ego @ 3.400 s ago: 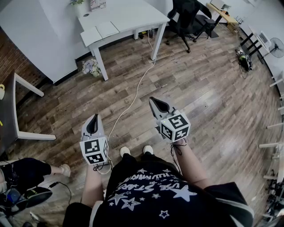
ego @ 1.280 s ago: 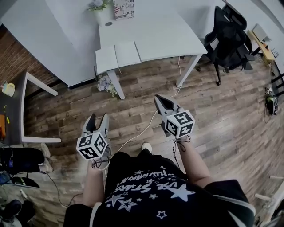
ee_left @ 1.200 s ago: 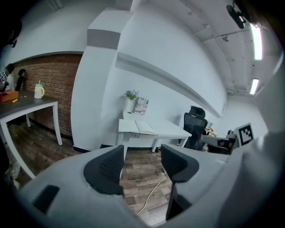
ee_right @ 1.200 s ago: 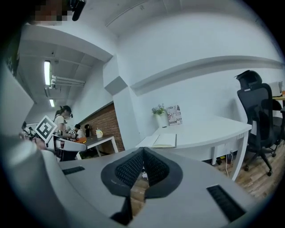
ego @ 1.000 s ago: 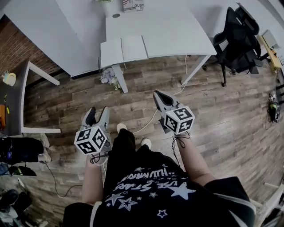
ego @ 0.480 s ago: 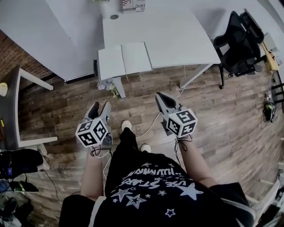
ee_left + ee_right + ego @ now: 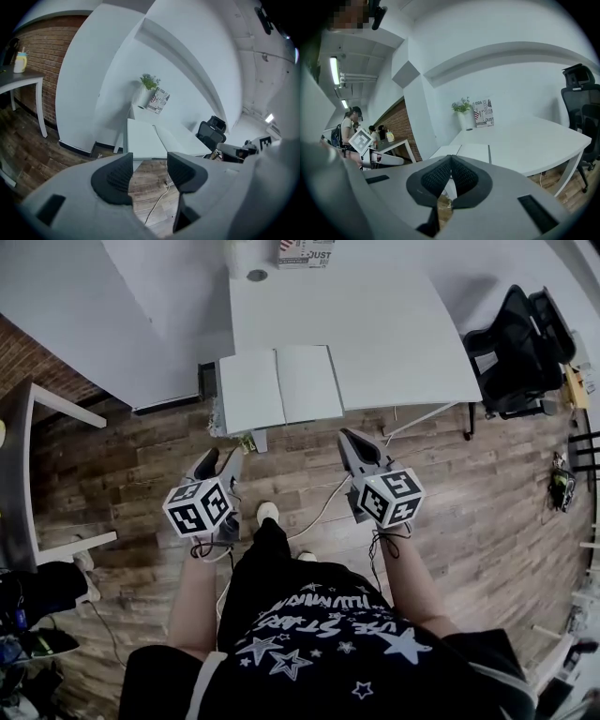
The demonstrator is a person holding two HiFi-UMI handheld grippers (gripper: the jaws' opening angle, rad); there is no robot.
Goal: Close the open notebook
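Left of centre in the head view, the left gripper (image 7: 221, 461) hangs over the wooden floor (image 7: 141, 456), its jaws spread with nothing between them. At upper centre the notebook (image 7: 279, 385) lies open and flat on the near left corner of the white table (image 7: 394, 324), apart from both grippers. Right of centre, the right gripper (image 7: 348, 437) has its jaws pressed together, empty. A black chair (image 7: 525, 338) stands at upper right.

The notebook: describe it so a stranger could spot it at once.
Find the white table against the wall. At its near left corner lies the notebook, open flat with blank pages; the plant and printed card stand far back.
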